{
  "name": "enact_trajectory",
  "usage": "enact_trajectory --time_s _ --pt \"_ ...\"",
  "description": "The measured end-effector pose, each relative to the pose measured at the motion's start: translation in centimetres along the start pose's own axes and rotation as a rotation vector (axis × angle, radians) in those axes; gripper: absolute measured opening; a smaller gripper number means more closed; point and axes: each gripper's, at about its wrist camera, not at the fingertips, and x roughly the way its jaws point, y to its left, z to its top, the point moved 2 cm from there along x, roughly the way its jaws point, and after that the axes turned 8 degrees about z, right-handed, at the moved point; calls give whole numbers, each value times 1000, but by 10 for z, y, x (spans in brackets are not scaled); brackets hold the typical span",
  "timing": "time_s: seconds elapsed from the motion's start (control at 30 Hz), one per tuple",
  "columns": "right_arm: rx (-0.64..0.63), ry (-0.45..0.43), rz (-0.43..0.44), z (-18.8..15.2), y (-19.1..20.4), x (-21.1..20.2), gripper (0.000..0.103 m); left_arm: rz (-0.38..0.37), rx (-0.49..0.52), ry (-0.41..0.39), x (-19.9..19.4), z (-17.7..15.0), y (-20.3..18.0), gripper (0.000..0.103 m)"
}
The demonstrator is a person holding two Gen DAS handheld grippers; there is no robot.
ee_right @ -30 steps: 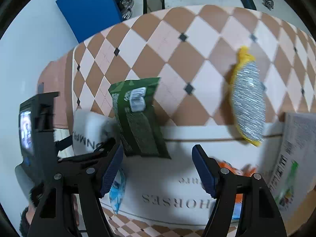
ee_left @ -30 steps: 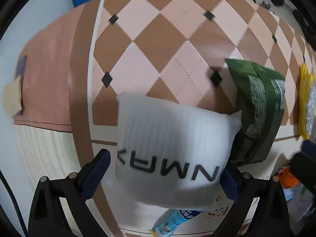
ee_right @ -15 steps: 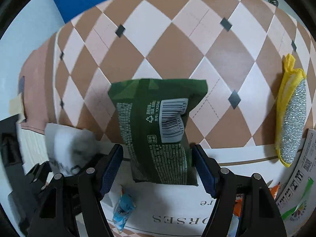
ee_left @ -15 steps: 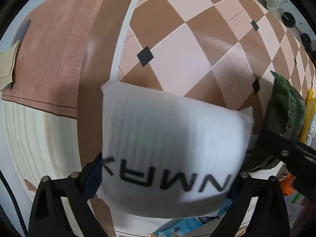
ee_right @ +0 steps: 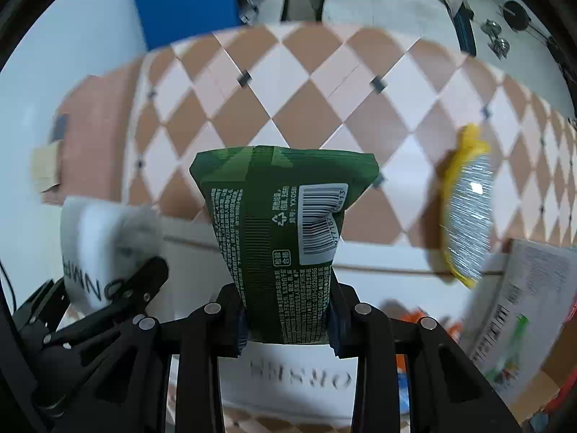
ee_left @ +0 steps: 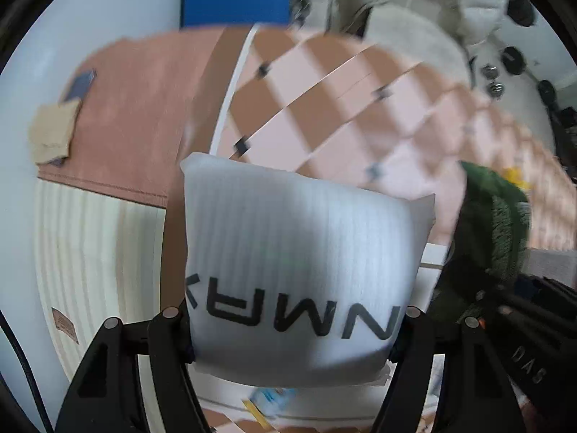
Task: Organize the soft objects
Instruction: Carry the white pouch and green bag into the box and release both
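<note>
My left gripper (ee_left: 292, 328) is shut on a white foam pouch (ee_left: 299, 263) with black letters and holds it above the checked cloth (ee_left: 346, 108). My right gripper (ee_right: 288, 321) is shut on a green packet (ee_right: 277, 231) with a barcode and holds it upright, off the surface. The white pouch also shows at the left of the right wrist view (ee_right: 97, 238), with the left gripper's fingers around it. The green packet shows at the right of the left wrist view (ee_left: 494, 227). A yellow-edged silver scouring pad (ee_right: 468, 209) lies on the cloth to the right.
A printed box (ee_right: 519, 310) stands at the lower right. A white panel with letters (ee_right: 299, 379) lies below the grippers. A blue board (ee_right: 184, 3) and grey cushions (ee_left: 414, 11) are at the back. A plain brown cloth with a tan patch (ee_left: 50, 133) lies left.
Both grippers have shut on their items and lifted them: the left on the white pouch, the right on the green packet. The views have tilted up towards the room's back.
</note>
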Motion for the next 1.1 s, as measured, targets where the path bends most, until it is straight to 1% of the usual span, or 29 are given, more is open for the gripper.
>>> enact_trajectory --time_s 0.07,0.1,0.13,0.17,0.2,0.23,0.27,0.3,0.33,0.4,0.47,0.5,0.57,0.6,0.67,0.7,0.73,0.87,0.93,1.1 --pt "-22 -38 22 -18 -5 -31 35 -25 6 -53 -38 -17 -14 69" --pt "-33 -63 36 -31 -11 -53 35 -41 11 -76 -50 -22 -18 69" --pt "-38 -78 46 -40 -17 -67 35 -65 17 -101 -68 -29 -25 69" --pt "-40 -93 53 -50 -26 -84 35 -84 27 -120 -84 -34 -36 69" --pt "-38 -113 60 -65 -39 -105 35 -100 41 -134 -97 -30 -49 69" --pt "-35 -132 61 -77 -54 -123 35 -127 60 -148 -110 -31 -74 69" --pt "-31 -145 59 -84 -70 -138 35 -155 78 -154 -118 -36 -89 69" --pt "-20 -164 52 -98 -89 -157 35 -180 95 -153 -113 -23 -102 69" --pt "-10 -173 49 -105 -108 -171 35 -209 123 -149 -118 -22 -120 69" --pt "22 -190 35 -127 -150 -197 35 -248 179 -137 -128 -36 -161 69" --pt "55 -196 16 -140 -193 -219 35 -263 226 -119 -136 -40 -204 69" --pt "82 -199 -7 -153 -223 -227 35 -267 250 -102 -136 -43 -229 69" --pt "129 -192 -48 -172 -275 -237 35 -272 283 -62 -128 -43 -270 69" --pt "148 -187 -59 -176 -292 -240 35 -268 297 -44 -123 -44 -286 69" --pt "209 -157 -80 -191 -349 -238 35 -256 322 7 -107 -41 -324 69" --pt "225 -148 -85 -197 -361 -235 35 -247 329 23 -98 -40 -336 69" --pt "251 -127 -96 -202 -385 -227 35 -231 336 50 -85 -37 -351 69" --pt "294 -55 -108 -207 -437 -193 35 -192 335 135 -56 -37 -396 69" --pt "297 -16 -117 -212 -451 -175 35 -179 324 170 -40 -32 -408 69" --pt "297 35 -116 -216 -469 -154 35 -148 305 231 -11 -28 -427 69"
